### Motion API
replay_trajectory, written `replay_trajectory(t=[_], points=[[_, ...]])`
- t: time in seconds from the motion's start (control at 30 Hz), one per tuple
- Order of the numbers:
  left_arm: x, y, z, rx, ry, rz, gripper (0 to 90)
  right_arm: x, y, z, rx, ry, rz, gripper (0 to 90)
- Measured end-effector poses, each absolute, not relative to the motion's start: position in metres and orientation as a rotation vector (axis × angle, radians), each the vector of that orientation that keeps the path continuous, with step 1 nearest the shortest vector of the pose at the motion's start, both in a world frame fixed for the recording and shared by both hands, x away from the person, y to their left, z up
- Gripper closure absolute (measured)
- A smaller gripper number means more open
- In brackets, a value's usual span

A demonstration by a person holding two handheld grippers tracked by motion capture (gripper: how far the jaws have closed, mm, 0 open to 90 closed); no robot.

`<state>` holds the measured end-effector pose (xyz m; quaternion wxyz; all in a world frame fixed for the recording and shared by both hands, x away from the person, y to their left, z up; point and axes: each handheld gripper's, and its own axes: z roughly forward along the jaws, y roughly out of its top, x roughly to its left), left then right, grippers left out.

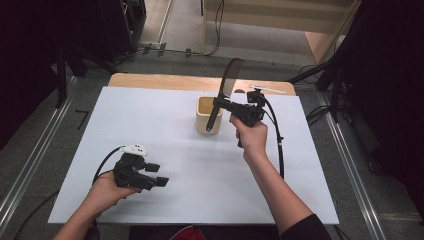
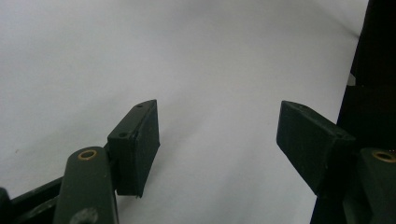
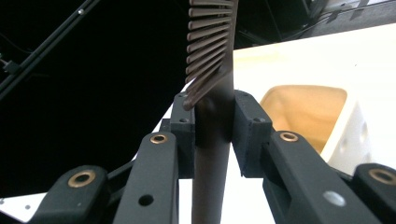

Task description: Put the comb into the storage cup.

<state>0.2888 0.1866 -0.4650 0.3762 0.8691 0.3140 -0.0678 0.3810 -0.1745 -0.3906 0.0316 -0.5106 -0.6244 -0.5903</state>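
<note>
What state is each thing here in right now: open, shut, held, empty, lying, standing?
Left gripper: open, nothing between its jaws, low over the table.
Right gripper: shut on the comb's handle.
Comb: held tilted, teeth end up, lower end over the cup's mouth.
Cup: upright on the table; what shows of the inside looks empty.

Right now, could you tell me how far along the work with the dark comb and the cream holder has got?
Done: the right gripper has its jaws shut on the handle of the dark plastic comb. In hand: the comb is held tilted above the table, its lower end at the square cream holder; whether it is inside the holder I cannot tell. Left: either seating or clearing it. The left gripper rests open on the white table.
</note>
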Motion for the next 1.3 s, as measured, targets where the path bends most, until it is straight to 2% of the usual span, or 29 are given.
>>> replay_trajectory(t=[0.7, 1.3], points=[[0.291, 0.193, -0.465, 2.214, 0.821, -0.177, 31.4, 0.427, -0.172, -0.377, -1.675, -1.934, -1.831, 70.1], [0.291, 0.193, -0.464, 2.205, 0.805, -0.195, 31.4, 0.445, -0.165, -0.388, -1.798, -1.998, -1.806, 70.0]])
